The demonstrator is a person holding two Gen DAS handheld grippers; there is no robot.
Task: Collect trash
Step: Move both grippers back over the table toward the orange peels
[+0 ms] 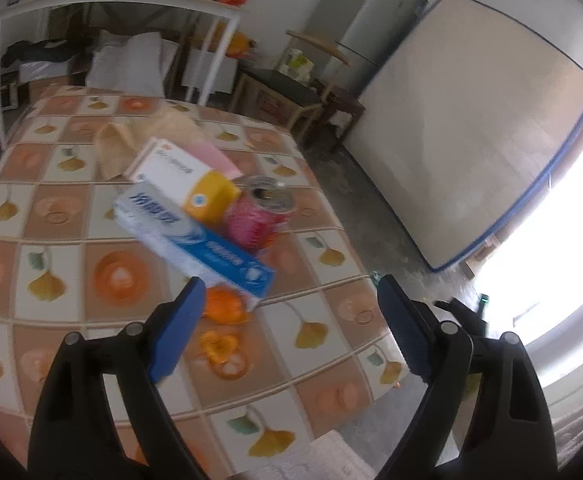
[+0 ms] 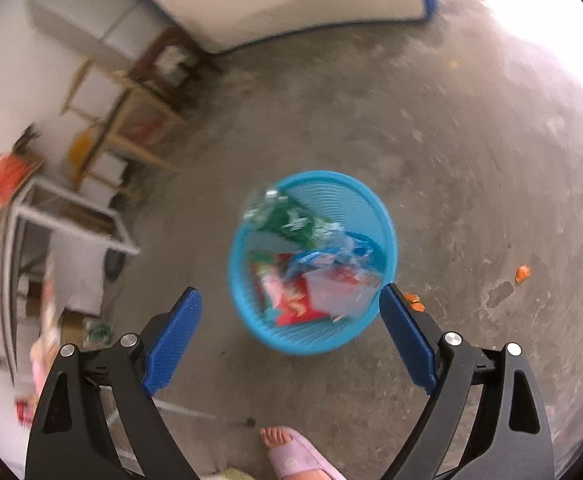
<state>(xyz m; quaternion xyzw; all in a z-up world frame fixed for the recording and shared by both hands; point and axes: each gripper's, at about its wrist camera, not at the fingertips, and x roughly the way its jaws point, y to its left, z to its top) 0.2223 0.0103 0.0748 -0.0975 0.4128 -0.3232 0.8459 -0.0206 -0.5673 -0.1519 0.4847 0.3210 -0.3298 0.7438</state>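
Bench (image 1: 63,264) with tiled leaf-pattern cloth lies under and ahead of the left hand-held gripper (image 1: 287,328), jaws wide apart, holding nothing. Blue basket (image 2: 343,188) on the concrete floor (image 2: 471,168), just ahead of the right hand-held gripper (image 2: 289,334), also spread wide and empty; wrappers (image 2: 311,292) fill it. Ahead of the left: toothpaste box (image 1: 195,240), white-and-yellow box (image 1: 187,180) overlapping it, pink can (image 1: 257,214) beside them. Orange peel (image 1: 223,306) nearest, between the fingertips

Orange-and-cream checks, blue plastic, bright wrappers
Leaf-patterned table (image 1: 71,248); blue-and-white carton (image 1: 195,240); white-and-yellow box (image 1: 183,178); pink can (image 1: 257,216); orange peel (image 1: 223,306); sky-blue ribbed basket (image 2: 355,200) with green, red, pink wrappers (image 2: 303,280); blue-padded black tongs (image 2: 287,338)
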